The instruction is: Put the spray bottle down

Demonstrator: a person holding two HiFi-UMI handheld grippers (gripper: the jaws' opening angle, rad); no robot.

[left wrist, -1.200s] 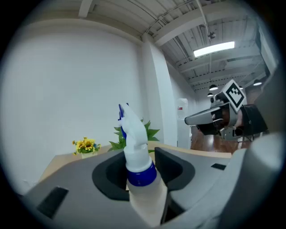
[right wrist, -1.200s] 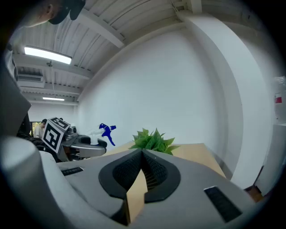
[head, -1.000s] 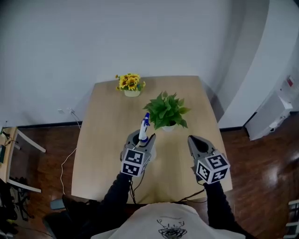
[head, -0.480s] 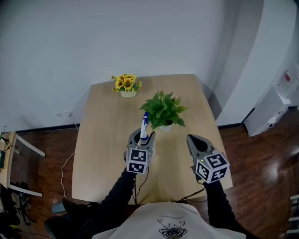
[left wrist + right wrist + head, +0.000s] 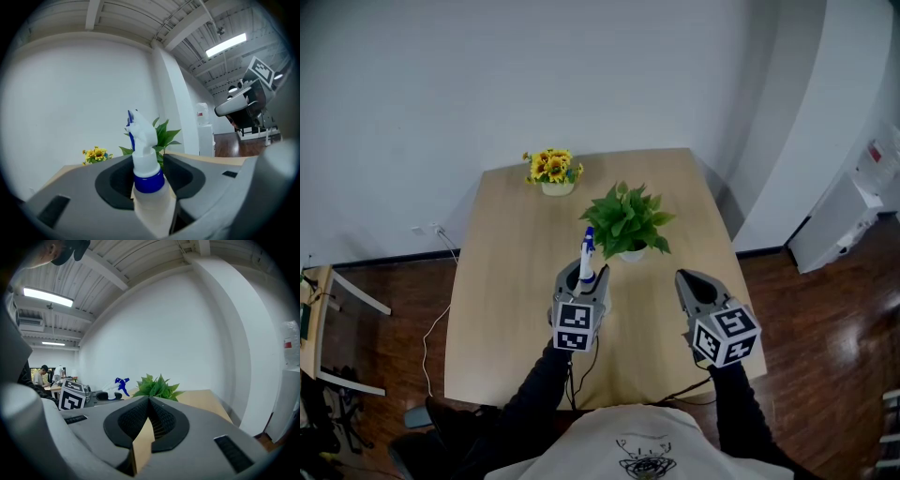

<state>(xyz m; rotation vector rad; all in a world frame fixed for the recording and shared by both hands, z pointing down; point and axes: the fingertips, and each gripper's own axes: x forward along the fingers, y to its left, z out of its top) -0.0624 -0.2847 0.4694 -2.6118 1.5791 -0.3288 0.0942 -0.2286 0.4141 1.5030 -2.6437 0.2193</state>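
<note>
A white spray bottle (image 5: 587,255) with a blue collar and trigger stands upright between the jaws of my left gripper (image 5: 583,275), over the middle of the wooden table (image 5: 502,281). In the left gripper view the bottle (image 5: 143,140) fills the gap of the gripper (image 5: 146,165); the jaws are opening, with the pads still against its body. My right gripper (image 5: 690,280) hovers to the right near the table's front right edge, shut with nothing in it (image 5: 149,401). From there the bottle (image 5: 117,384) shows at the left.
A green potted plant (image 5: 628,221) stands just behind the bottle, close to its nozzle. A small pot of sunflowers (image 5: 551,170) sits at the table's far left edge. A white cabinet (image 5: 853,220) stands on the dark floor at the right.
The left gripper with the bottle has shifted slightly to the right. The right gripper has kept still.
</note>
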